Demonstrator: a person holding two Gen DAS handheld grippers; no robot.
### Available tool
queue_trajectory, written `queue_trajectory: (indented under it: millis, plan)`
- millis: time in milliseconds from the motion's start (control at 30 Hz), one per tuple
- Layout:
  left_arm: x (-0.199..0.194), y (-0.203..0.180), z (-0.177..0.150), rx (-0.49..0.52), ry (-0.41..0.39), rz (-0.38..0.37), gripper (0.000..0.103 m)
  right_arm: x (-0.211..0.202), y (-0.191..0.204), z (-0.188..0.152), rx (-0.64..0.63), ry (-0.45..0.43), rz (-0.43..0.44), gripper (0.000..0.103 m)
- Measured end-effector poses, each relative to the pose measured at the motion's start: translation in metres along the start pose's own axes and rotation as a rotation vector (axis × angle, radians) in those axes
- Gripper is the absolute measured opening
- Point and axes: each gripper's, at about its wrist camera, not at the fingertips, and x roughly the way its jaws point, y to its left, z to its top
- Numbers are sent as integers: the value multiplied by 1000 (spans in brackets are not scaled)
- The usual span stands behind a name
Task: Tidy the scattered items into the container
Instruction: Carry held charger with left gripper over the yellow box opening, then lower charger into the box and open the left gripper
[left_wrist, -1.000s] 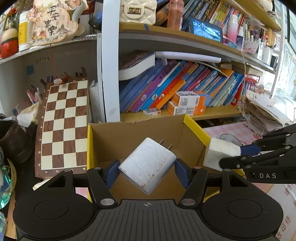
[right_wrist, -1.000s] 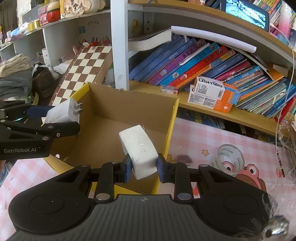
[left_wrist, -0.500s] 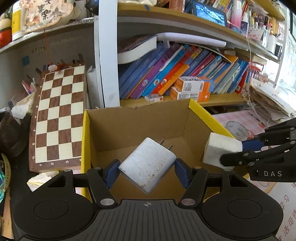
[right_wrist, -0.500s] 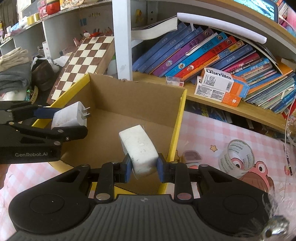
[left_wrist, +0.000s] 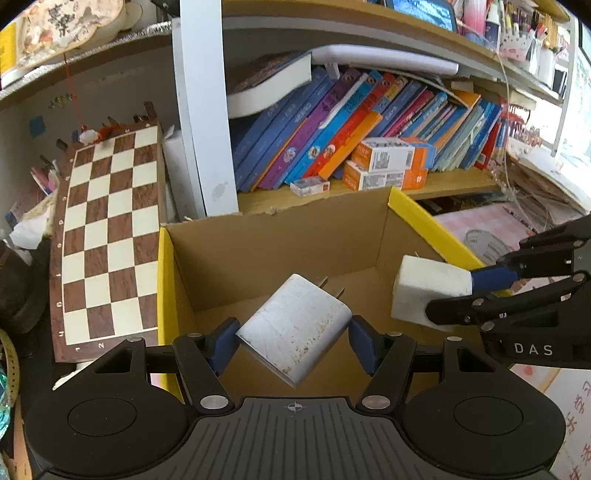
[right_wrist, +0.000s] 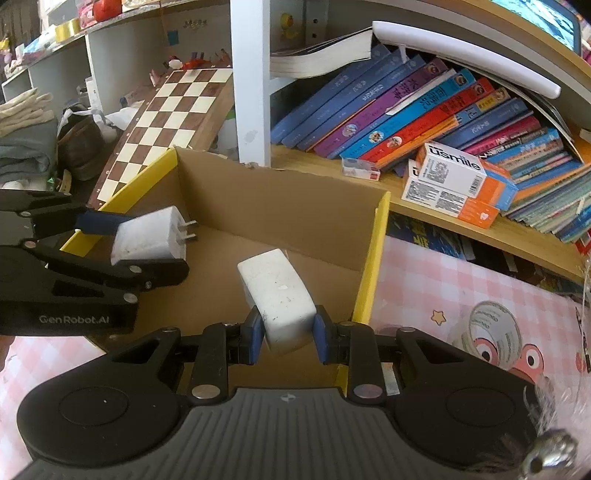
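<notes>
An open cardboard box (left_wrist: 277, 243) with yellow-edged flaps (right_wrist: 373, 266) stands in front of the bookshelf. My left gripper (left_wrist: 293, 339) is shut on a white plug charger (left_wrist: 295, 332), held tilted over the box's near left part with its two prongs pointing into it. The charger (right_wrist: 151, 236) and left gripper (right_wrist: 122, 251) also show at the left of the right wrist view. My right gripper (right_wrist: 284, 332) is shut on a white eraser-like block (right_wrist: 277, 299), held over the box near its right wall. That block (left_wrist: 428, 291) shows at the right in the left wrist view.
A chessboard (left_wrist: 107, 236) leans against the shelf left of the box. Slanted books (right_wrist: 406, 114) and orange-white cartons (right_wrist: 454, 184) fill the shelf behind. A tape roll (right_wrist: 495, 332) lies on the pink checked tablecloth (right_wrist: 424, 288) right of the box.
Both grippers have moved forward over the box, which now looks nearer and lower in both views. The charger and the white block stay held as before.
</notes>
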Motion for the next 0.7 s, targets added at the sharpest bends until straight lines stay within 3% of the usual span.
queue_trajectory:
  millis: [700]
  plan:
    - [17, 2, -4, 24, 48, 12, 64, 21, 3, 3, -21, 35, 7, 26]
